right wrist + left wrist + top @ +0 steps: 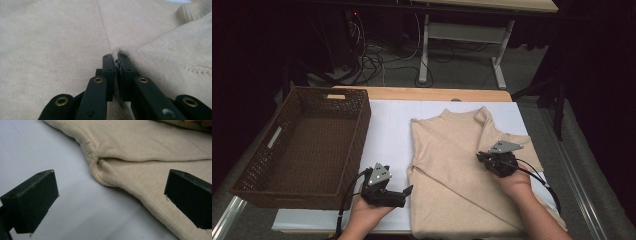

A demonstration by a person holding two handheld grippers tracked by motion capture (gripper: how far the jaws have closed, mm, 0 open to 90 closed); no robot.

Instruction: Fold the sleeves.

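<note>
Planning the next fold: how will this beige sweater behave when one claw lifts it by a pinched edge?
The sweater is probably floppy: it creases softly where the right claw pinches its fold. It likely drapes and drags rather than lifting whole. Its fuzzy knit looks grippy, so slipping seems unlikely.

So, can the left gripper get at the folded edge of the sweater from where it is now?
Probably yes. The left gripper is open and points at the sweater edge, with bare white table cover between them and nothing in the way.
</note>
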